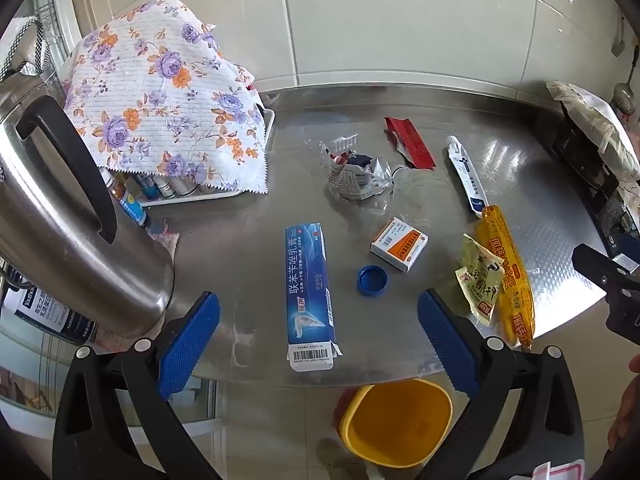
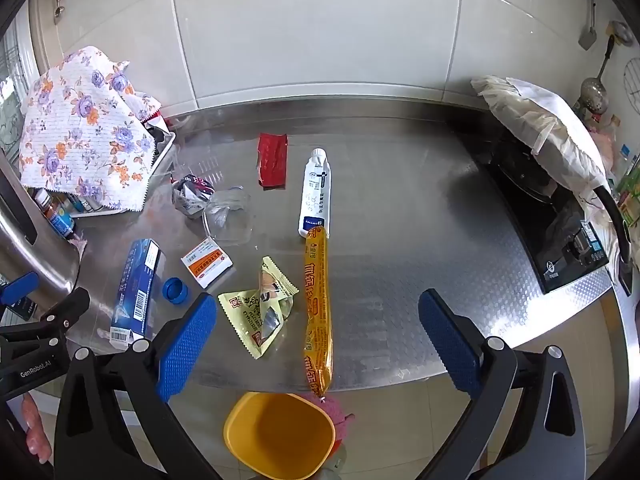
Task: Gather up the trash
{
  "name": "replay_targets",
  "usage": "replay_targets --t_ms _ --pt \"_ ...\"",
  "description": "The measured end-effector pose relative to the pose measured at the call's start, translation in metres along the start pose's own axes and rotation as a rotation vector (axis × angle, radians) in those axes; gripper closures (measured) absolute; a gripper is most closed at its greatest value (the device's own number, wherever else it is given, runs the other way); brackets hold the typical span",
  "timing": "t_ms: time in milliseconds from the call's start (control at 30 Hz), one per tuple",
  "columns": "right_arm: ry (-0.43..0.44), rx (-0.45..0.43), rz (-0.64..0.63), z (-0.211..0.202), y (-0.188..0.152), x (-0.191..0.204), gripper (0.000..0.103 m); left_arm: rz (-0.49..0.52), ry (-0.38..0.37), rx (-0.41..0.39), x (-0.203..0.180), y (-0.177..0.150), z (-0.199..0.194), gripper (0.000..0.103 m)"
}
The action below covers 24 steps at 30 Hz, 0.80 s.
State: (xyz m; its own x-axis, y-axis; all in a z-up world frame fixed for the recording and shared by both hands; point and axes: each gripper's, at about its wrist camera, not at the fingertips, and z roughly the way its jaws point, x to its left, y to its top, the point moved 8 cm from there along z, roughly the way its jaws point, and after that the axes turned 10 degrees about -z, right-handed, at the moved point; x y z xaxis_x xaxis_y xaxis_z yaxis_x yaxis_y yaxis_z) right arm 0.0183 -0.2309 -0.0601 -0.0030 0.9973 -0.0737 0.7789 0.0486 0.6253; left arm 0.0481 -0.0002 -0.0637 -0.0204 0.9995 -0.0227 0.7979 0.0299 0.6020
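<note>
Trash lies on a steel counter (image 1: 240, 240): a blue toothpaste box (image 1: 309, 292), a blue bottle cap (image 1: 372, 280), a small orange-white box (image 1: 399, 244), a yellow-green wrapper (image 1: 480, 280), a long orange sausage wrapper (image 1: 506, 272), a white tube (image 1: 466, 176), a red packet (image 1: 410, 142) and crumpled plastic (image 1: 360, 174). A yellow bin (image 1: 396, 422) stands on the floor below the counter's front edge. My left gripper (image 1: 318, 344) is open and empty over the toothpaste box. My right gripper (image 2: 318, 344) is open and empty over the sausage wrapper (image 2: 318, 312), above the bin (image 2: 280, 436).
A steel kettle (image 1: 76, 232) stands at the left. A tray of bottles under a floral cloth (image 1: 160, 100) is at the back left. A stove (image 2: 552, 216) with a covered pan is at the right. A tiled wall runs behind.
</note>
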Motion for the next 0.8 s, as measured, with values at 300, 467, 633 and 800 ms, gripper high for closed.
replay_targets --t_ms 300,467,633,800 --pt "0.002 0.002 0.001 0.0017 0.0005 -0.0015 0.003 0.005 0.009 0.006 0.0008 -0.0003 -0.0004 0.005" --pt "0.005 0.003 0.004 0.0016 -0.0007 -0.0015 0.003 0.005 0.008 0.010 0.0026 0.0031 0.0028 0.005" --pt "0.004 0.006 0.004 0.0021 -0.0003 -0.0018 0.003 0.002 0.008 0.012 0.0054 0.0049 0.0027 0.005" --pt "0.004 0.006 0.004 0.0029 0.0004 -0.0025 0.003 0.005 0.012 0.012 -0.0001 -0.0015 0.0043 0.005"
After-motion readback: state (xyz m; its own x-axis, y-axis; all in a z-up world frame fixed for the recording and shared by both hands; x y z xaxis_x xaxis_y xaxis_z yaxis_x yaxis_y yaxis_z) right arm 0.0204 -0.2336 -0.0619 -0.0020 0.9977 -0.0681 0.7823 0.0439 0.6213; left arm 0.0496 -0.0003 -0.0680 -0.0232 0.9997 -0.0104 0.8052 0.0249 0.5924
